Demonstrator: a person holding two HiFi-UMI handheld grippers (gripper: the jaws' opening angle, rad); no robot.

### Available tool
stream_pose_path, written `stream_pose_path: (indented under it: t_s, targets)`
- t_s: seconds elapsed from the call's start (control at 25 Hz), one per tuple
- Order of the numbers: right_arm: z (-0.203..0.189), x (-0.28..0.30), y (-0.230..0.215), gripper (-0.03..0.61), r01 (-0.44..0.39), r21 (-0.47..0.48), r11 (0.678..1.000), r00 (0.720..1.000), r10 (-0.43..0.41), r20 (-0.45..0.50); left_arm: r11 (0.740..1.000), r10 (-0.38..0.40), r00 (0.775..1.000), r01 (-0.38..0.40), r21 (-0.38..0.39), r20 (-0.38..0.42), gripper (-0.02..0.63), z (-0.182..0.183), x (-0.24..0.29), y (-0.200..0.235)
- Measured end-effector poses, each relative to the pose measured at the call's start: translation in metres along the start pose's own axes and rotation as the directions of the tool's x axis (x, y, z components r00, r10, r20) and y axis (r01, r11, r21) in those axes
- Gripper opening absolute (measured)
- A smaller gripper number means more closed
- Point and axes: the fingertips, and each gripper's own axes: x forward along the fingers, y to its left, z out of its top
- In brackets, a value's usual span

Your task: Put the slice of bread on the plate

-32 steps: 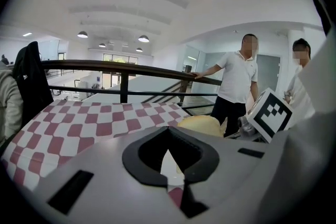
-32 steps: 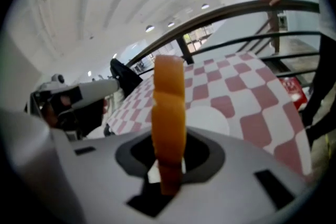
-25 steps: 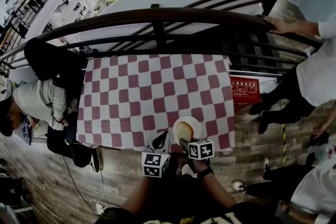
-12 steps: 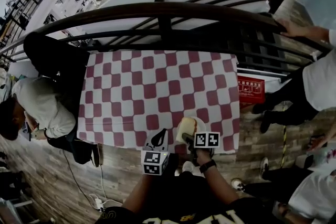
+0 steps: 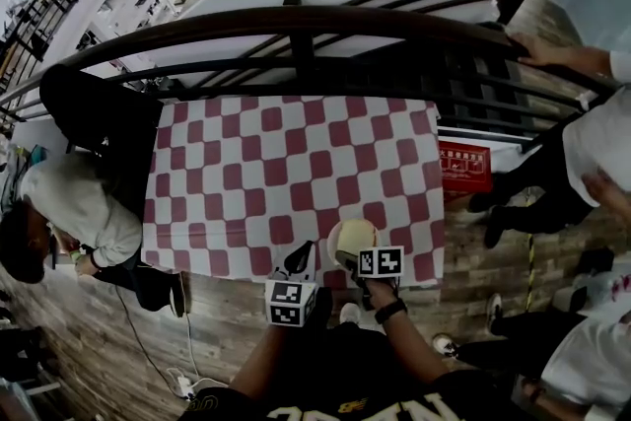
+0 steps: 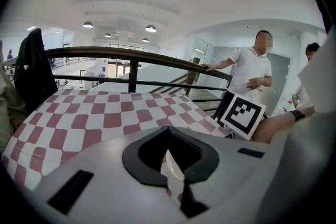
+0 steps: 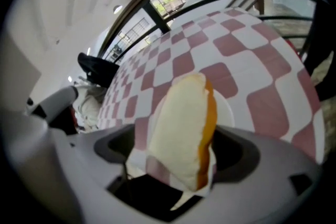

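Right gripper view, my right gripper (image 7: 178,176) clamped on the slice of bread (image 7: 181,123), I see it upright over the white plate (image 7: 224,107), checkered tablecloth (image 7: 231,44) beneath, my left gripper (image 6: 170,160) close beside, jaws together, holding nothing.

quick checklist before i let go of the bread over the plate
1. Right gripper has a grip on the bread: ok, its jaws are shut on it.
2. Bread is over the plate: ok.
3. Bread rests on the plate: cannot tell.
4. Plate has nothing else on it: cannot tell, the bread hides most of it.
5. Left gripper is out of the way: ok, it is beside the plate, shut and empty.
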Motion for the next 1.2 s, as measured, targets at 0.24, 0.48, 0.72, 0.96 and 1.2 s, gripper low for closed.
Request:
stream_pose_path:
  t_s: [0.24, 0.48, 0.72, 0.96, 1.2]
  targets:
    - [-0.002, -0.022, -0.015, 0.466, 0.109, -0.159, 0.981, 0.994, -0.109, 0.009, 0.999, -0.026, 1.0, 0.026, 0.021, 0.005, 0.02, 0.001, 0.001, -0.019]
    - [0.005, -0.05, 0.012, 0.465, -0.038, -0.163, 0.986, 0.988, 0.061, 0.14, 0.998, -0.044, 0.998, 0.042, 0.046, 0.04, 0.02, 0.01, -0.007, -0.039]
    - [0.022, -0.097, 0.048, 0.459, -0.136, -0.196, 0.971, 0.934, 0.191, 0.303, 0.996, -0.055, 0.989, 0.045, 0.077, 0.135, 0.019, 0.045, -0.025, -0.059]
    - [0.038, -0.154, 0.065, 0.284, -0.067, -0.289, 0.955, 0.87, 0.197, 0.451, 0.996, -0.056, 0.967, 0.037, 0.079, 0.249, 0.02, 0.084, -0.06, -0.076]
    - [0.046, -0.216, 0.107, 0.079, -0.021, -0.465, 0.885, 0.759, 0.317, 0.569, 0.996, -0.048, 0.943, 0.019, 0.091, 0.331, 0.02, 0.099, -0.086, -0.09]
